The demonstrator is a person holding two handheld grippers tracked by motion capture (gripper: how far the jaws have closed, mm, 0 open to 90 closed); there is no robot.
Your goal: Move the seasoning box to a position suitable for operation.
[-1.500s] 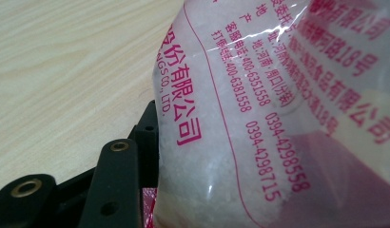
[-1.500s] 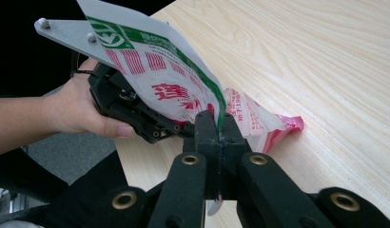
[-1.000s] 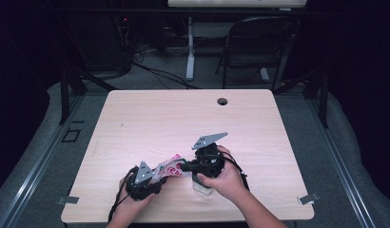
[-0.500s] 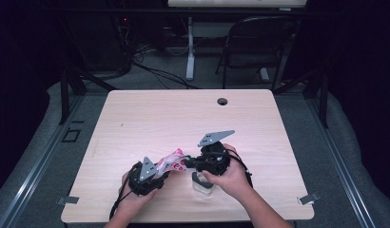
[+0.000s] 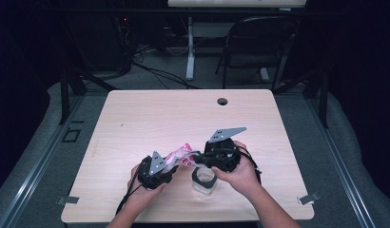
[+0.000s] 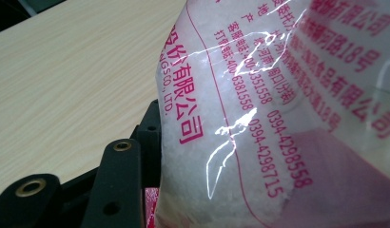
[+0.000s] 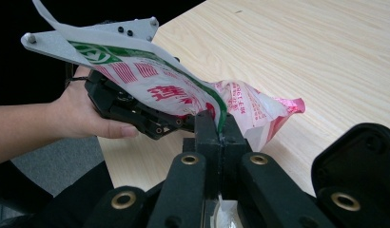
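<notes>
Pale wooden table [image 5: 136,118] carries both grippers near its front edge. Right gripper [image 7: 220,137] is clenched on the bag's edge. Left gripper [image 5: 168,167] grips the pink-printed bag [image 7: 252,107], apparently; its far jaw is hidden. Below, a clear jar [image 5: 204,180] is partly covered.

High view overhead facing forward, tool views close, sharing bag [image 5: 180,156]

A black folding chair [image 5: 258,45] stands beyond the wooden table [image 5: 136,118].
</notes>
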